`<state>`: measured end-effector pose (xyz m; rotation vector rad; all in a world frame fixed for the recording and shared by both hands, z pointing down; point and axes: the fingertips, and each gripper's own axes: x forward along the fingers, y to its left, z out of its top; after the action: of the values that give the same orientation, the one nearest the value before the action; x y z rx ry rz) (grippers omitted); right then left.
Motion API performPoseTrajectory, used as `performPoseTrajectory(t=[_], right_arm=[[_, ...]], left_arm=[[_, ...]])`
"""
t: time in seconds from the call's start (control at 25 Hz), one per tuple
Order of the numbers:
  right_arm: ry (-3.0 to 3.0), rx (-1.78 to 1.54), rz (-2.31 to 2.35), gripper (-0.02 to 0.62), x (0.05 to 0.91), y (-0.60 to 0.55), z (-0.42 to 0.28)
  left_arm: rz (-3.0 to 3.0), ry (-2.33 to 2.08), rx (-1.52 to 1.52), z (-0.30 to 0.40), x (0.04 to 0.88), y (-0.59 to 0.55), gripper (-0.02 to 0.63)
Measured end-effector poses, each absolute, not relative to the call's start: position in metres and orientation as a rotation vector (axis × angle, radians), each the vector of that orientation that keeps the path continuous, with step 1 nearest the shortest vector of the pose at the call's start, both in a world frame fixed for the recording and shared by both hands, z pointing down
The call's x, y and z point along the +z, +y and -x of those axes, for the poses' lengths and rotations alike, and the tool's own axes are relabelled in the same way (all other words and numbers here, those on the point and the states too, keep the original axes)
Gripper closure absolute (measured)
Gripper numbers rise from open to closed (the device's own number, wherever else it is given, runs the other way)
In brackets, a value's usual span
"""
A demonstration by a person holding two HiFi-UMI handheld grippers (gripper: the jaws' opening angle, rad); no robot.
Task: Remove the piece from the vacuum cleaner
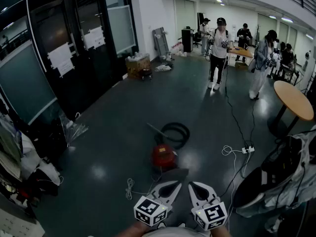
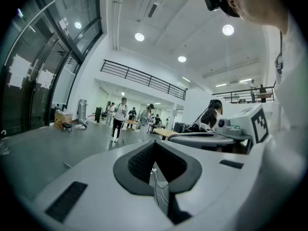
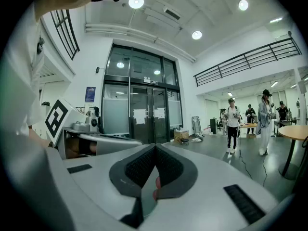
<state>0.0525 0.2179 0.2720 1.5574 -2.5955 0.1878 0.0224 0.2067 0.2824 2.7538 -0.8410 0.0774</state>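
A red vacuum cleaner [image 1: 164,156] sits on the dark floor ahead of me. Its black hose [image 1: 174,133] lies coiled just beyond it, with a thin grey wand [image 1: 156,131] beside the coil. Both grippers are held low and close together at the bottom of the head view, short of the vacuum and apart from it. The left gripper [image 1: 174,185] [image 2: 154,144] has its jaws together with nothing between them. The right gripper [image 1: 195,186] [image 3: 155,147] is shut too and empty. Each gripper view looks out across the hall, over the vacuum.
A white power strip [image 1: 248,149] with trailing cables lies to the right, and a loose white cord [image 1: 130,187] lies near my left. A round wooden table [image 1: 294,98] and piled bags [image 1: 284,179] stand right. Several people [image 1: 218,53] stand far off. Dark glass doors [image 1: 64,58] line the left.
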Motion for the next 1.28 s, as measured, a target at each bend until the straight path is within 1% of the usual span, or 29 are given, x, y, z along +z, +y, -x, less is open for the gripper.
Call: performPoseTrajectory(t=[0.16,0.48,1.28], right_arm=[[-2.600,0.179,-1.535,0.581,0.262,0.202,-0.064],[-2.643,0.232,-1.532,0.580,0.281,0.220,-0.052],[-2.707,0.260,-1.403,0.580,0.313,0.206,-0.075]], left_arm=[[-2.750,-0.848,0.073,-0.035,0.272,0.191,0.601],[-2.753,-0.843,0.085,-0.025,0.292,0.208,0.601],[-2.712,-1.001,0.132,-0.032,0.327,0.184,0.601]])
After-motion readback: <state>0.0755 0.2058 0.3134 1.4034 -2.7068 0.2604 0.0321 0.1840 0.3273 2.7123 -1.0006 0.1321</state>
